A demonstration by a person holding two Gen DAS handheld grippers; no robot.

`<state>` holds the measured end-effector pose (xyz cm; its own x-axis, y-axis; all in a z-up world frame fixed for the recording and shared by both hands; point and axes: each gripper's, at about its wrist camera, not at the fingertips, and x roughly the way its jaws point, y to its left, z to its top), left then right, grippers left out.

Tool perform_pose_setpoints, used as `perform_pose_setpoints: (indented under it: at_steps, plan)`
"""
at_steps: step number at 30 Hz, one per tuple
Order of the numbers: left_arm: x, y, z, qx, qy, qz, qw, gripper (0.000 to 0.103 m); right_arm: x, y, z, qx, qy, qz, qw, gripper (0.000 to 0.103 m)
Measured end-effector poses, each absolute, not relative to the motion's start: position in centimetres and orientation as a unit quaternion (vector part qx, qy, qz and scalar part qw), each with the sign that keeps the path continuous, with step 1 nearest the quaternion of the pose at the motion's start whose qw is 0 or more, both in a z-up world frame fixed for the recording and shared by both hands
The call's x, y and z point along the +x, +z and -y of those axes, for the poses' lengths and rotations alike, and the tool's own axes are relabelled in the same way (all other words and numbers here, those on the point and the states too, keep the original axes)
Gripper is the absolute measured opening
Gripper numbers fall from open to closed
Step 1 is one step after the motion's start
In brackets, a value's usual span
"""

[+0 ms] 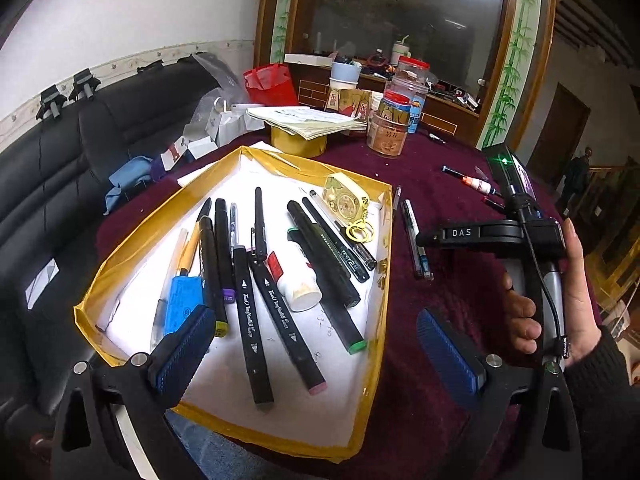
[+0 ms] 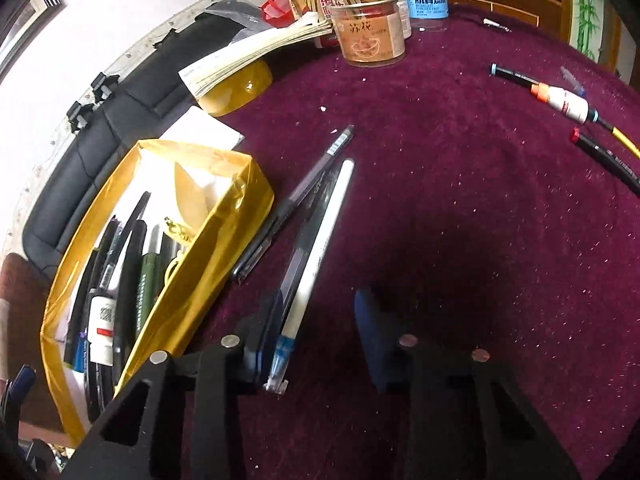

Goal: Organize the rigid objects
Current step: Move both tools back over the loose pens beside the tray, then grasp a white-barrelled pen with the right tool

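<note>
A yellow-taped tray holds several black markers, pens, a white glue bottle, a blue eraser and a yellow keychain. My left gripper hangs open over the tray's near end with nothing between its fingers. Three pens lie on the maroon cloth right of the tray. My right gripper straddles the white pen with a blue tip. The pen lies against the left pad, while the right pad stands well apart. A hand holds that gripper in the left wrist view.
More markers and a small orange-capped bottle lie at the far right of the cloth. Jars and a yellow tape roll under a stack of papers stand at the back. A black sofa runs along the left.
</note>
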<state>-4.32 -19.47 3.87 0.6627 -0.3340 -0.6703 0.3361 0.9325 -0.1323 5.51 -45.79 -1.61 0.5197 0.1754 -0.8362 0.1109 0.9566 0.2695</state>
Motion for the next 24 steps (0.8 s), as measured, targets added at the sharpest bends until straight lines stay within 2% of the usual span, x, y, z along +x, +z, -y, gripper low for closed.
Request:
perform_pose_setpoints:
  at_steps: [4, 11, 12, 13, 16, 20, 24]
  plan:
    - [-4.0, 3.6, 19.0, -0.006, -0.184, -0.37, 0.911, 0.102, 6.4, -1.6, 45.1, 0.113, -0.008, -0.503, 0.857, 0.029]
    - [-4.1, 3.6, 18.9, -0.014, -0.189, -0.373, 0.908, 0.102, 7.7, -1.8, 42.2, 0.003, -0.044, -0.509, 0.86, 0.029]
    - [-4.2, 3.7, 19.0, -0.013, -0.19, -0.373, 0.908, 0.102, 7.7, -1.8, 42.1, 0.0, -0.042, -0.507, 0.861, 0.025]
    - [-4.3, 3.7, 19.1, -0.012, -0.19, -0.372, 0.908, 0.102, 7.6, -1.8, 42.0, -0.001, -0.032, -0.504, 0.863, 0.017]
    - [-4.9, 4.0, 19.7, -0.005, -0.192, -0.366, 0.911, 0.102, 6.8, -1.7, 42.2, -0.007, -0.035, -0.499, 0.866, 0.007]
    - [-5.9, 4.6, 20.5, 0.0, -0.201, -0.343, 0.918, 0.102, 4.1, -0.7, 45.1, 0.042, -0.025, -0.479, 0.876, 0.007]
    - [-5.3, 4.6, 22.9, -0.004, -0.246, -0.366, 0.898, 0.102, 0.3, -0.2, 49.0, 0.089, -0.027, -0.46, 0.883, 0.007]
